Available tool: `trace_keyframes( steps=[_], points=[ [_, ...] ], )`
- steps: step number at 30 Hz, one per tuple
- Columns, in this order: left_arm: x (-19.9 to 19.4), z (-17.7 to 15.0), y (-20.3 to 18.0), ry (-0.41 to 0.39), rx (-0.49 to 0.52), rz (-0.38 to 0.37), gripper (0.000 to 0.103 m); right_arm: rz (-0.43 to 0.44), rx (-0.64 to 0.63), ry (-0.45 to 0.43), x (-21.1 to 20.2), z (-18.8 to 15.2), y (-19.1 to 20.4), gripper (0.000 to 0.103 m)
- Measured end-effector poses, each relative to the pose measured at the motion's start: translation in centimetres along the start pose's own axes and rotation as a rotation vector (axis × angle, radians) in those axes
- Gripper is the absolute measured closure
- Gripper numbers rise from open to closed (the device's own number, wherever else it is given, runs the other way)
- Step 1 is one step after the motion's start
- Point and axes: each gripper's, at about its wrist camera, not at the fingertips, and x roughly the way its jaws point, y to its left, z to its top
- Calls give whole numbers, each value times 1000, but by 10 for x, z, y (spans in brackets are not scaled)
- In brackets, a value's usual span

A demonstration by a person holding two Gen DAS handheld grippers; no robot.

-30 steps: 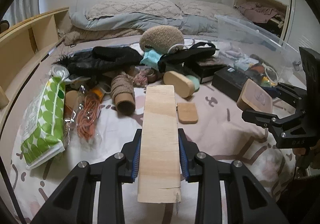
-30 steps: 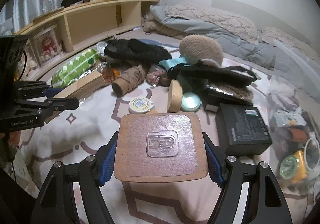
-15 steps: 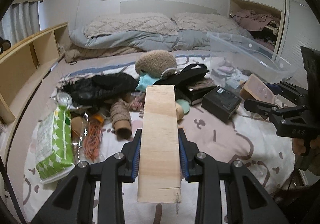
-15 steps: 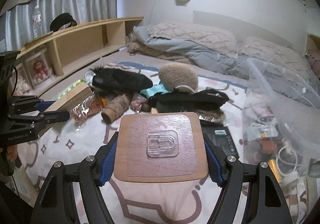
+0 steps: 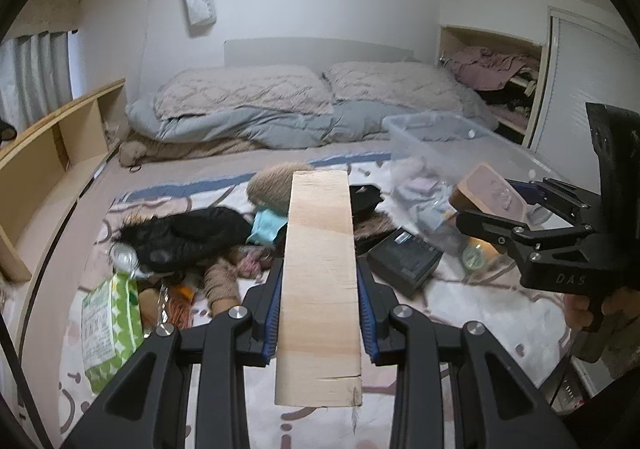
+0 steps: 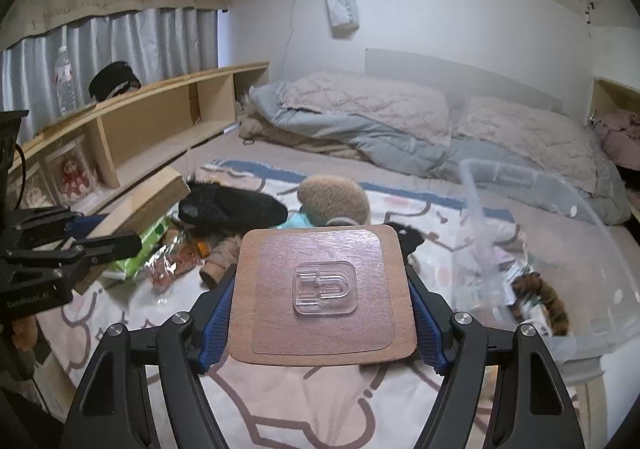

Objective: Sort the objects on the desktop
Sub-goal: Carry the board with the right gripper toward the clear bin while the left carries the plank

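1. Wood in both grippers: we saw the left gripper (image 5: 320, 313) with its fingers pinching a long pale wooden plank (image 5: 319, 289) by its side edges, held up above the bed.
2. We saw the right gripper (image 6: 320, 323) with fingers set wide and clamped on a square wooden board (image 6: 322, 295) that had a clear plastic hook (image 6: 325, 288) stuck on top; it too was in the air, touching nothing else.
3. Clear storage bin (image 6: 560, 249) sat at the right on the bed, already holding a jumble of small items, so we judged part of the sorting done. Contents were too blurred to name.
4. Left on the patterned blanket (image 6: 280, 409): black furry item (image 5: 180, 233), tan hedgehog-like plush (image 6: 334, 201), teal cloth (image 5: 266, 225), black box (image 5: 404, 259), twine-wrapped roll (image 5: 220, 281), green-patterned pack (image 5: 112, 317), orange cord in a clear bag (image 5: 176, 307). All in a loose heap, several touching or overlapping.
5. We judged the task roughly mid-way: two wooden pieces picked up but not yet placed anywhere, most of the heap untouched.
6. Where the wood pieces belonged we could not tell; the bin near the right gripper and the wooden shelf (image 6: 160, 117) along the left were both possible.
7. Risk as we judged it: the plank stuck out far past the fingers and could swing into the pile or bin wall.
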Motion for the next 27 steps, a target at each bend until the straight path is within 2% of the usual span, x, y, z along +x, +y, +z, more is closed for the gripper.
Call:
trace_keyframes(
  steps=[17, 27],
  points=[
    [-32, 65, -40, -123, 33, -41, 71, -135, 90, -76, -55, 50, -27, 27],
    [-26, 96, -66, -153, 41, -71, 71, -251, 200, -124, -65, 65, -65, 27]
  ],
)
